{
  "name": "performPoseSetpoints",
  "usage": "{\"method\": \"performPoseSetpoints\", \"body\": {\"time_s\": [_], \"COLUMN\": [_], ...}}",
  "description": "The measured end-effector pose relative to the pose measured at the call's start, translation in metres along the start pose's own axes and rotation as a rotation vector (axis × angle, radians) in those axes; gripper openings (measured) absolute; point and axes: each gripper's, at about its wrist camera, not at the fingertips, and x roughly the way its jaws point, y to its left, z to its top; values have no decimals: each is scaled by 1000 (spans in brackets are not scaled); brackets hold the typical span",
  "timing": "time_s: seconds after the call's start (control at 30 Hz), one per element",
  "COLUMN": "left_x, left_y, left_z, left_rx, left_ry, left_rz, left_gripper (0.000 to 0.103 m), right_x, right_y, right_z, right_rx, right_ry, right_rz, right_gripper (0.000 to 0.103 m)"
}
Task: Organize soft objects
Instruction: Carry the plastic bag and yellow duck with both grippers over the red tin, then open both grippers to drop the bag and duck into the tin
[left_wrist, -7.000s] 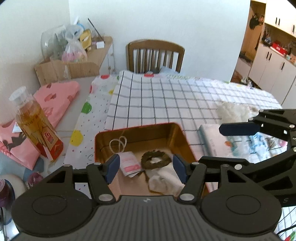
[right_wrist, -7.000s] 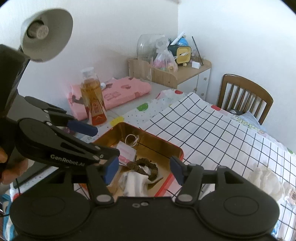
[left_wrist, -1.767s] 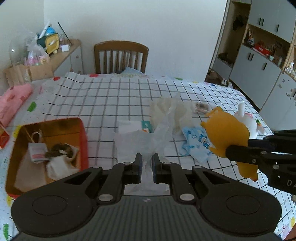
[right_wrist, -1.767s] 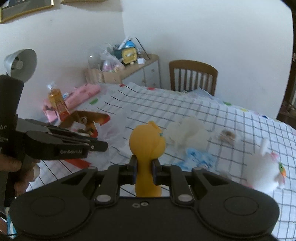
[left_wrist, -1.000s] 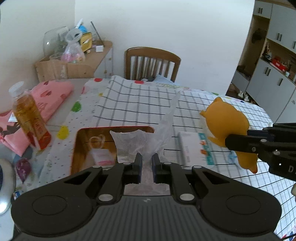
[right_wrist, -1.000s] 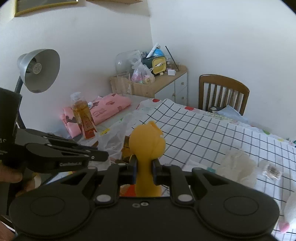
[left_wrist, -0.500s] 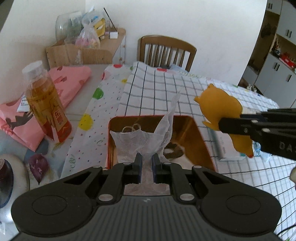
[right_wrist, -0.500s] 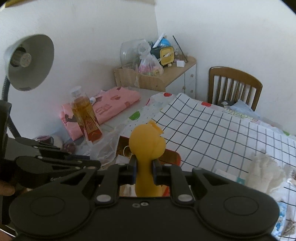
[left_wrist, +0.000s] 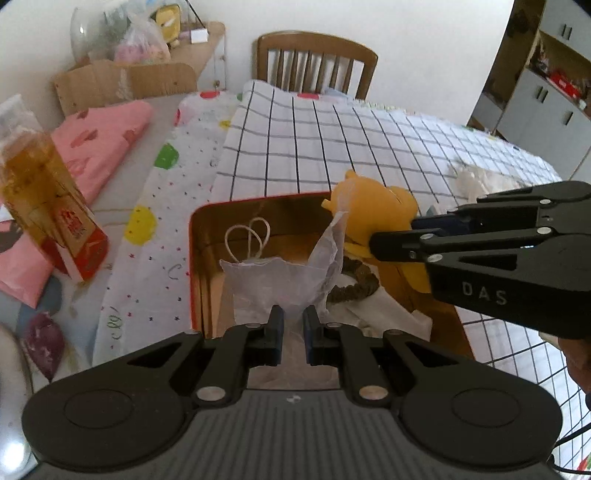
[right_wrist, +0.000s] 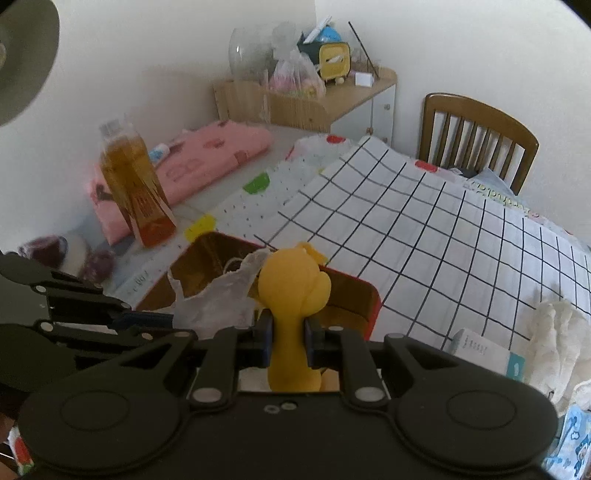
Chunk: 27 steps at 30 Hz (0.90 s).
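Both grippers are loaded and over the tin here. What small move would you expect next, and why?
Probably lower a little further, then release. The right gripper is shut on the yellow plush toy and the left gripper on the clear plastic bag, both held above the open red-rimmed tin, not yet resting inside.

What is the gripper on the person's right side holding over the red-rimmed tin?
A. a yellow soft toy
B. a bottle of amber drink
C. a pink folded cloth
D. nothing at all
A: the right gripper has its blue pads pressed on the body of the yellow soft toy, which hangs above the red-rimmed tin.
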Motion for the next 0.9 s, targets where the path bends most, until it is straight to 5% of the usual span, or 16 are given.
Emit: {"method": "performPoseSetpoints", "body": {"time_s": [0.5,0.9], "left_x": [25,32], "left_y": [4,8], "left_z": [-3,-1], "left_rx": [-17,-48], "left_ry": [60,90], "left_rz": [-12,-21], "left_gripper": [11,15], "right_x": [26,23], "right_y": [3,2], "right_z": [-15,-21], "right_rx": [-27,-38], "right_ry": [85,73], "right_rz": [-25,-31], "right_gripper": [19,25]}}
